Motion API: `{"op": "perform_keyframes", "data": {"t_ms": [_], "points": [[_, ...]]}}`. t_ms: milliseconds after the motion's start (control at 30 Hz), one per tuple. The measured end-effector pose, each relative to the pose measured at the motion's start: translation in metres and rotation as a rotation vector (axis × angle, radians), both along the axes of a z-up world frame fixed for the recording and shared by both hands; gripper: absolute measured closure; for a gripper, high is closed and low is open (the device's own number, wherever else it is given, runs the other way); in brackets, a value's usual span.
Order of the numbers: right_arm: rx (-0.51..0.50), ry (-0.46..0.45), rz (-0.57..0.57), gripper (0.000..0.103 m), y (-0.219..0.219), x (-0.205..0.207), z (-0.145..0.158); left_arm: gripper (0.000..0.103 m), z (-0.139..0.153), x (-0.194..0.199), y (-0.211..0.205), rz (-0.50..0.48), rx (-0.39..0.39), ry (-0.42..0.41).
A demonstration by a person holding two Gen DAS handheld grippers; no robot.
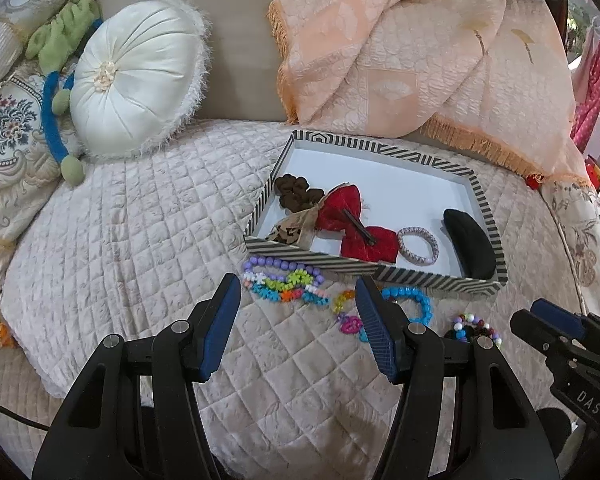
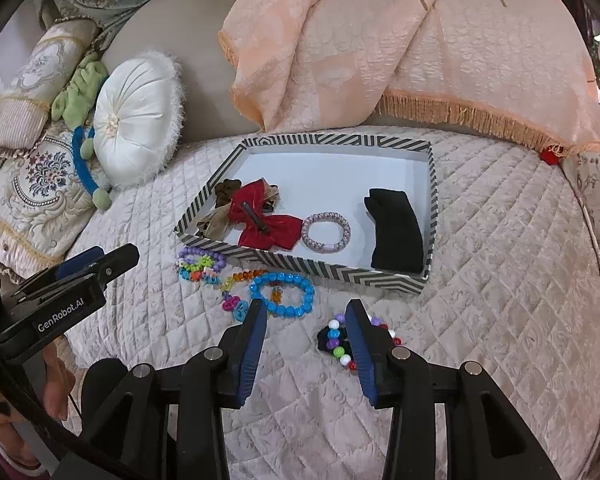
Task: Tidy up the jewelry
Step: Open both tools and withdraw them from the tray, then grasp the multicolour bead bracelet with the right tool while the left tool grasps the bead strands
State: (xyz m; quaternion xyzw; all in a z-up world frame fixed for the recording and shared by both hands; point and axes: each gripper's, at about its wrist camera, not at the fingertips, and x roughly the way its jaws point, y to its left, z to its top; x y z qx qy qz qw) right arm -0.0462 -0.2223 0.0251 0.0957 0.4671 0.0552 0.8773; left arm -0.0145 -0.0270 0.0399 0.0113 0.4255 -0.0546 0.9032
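Observation:
A striped tray (image 1: 332,266) (image 2: 300,264) lies on the quilted cushion. It holds a red bow (image 1: 352,224) (image 2: 266,220), a brown scrunchie (image 1: 298,194), a braided pink hair tie (image 1: 418,246) (image 2: 326,232) and a black velvet stand (image 1: 470,242) (image 2: 396,230). In front of it lie a purple and neon bead bunch (image 1: 284,280) (image 2: 200,266), a blue bead bracelet (image 1: 414,300) (image 2: 286,294) and a multicolour bead bracelet (image 1: 476,328) (image 2: 340,340). My left gripper (image 1: 298,292) is open and empty just short of the bead bunch. My right gripper (image 2: 306,316) is open and empty between the blue and multicolour bracelets.
A round white pillow (image 1: 136,76) (image 2: 138,116) and a green and blue soft toy (image 1: 60,48) lie at the back left. A peach fringed blanket (image 1: 420,48) (image 2: 400,40) drapes behind the tray. Embroidered cushions (image 1: 8,136) line the left edge.

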Motion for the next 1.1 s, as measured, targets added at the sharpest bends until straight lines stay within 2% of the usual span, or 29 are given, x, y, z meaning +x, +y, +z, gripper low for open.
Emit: {"op": "perform_keyframes", "data": {"t_ms": [400,567,700,967,1100], "points": [[-0.011,0.024,-0.011,0.06,-0.006,-0.011,-0.007,0.043,-0.007,-0.011,0.002,-0.007,0.011,0.015],[-0.03,0.06,-0.024,0.059,-0.019,-0.01,-0.019,0.043,-0.019,0.001,0.02,0.014,-0.065,0.096],[-0.009,0.097,-0.039,0.059,-0.034,-0.009,-0.032,0.043,-0.033,0.02,0.039,0.043,-0.165,0.199],[0.016,0.142,-0.033,0.059,-0.048,0.001,-0.051,0.043,-0.057,0.05,0.055,0.106,-0.244,0.318],[-0.013,0.16,-0.032,0.059,-0.057,0.007,-0.056,0.043,-0.066,0.064,0.06,0.136,-0.248,0.35]]}}
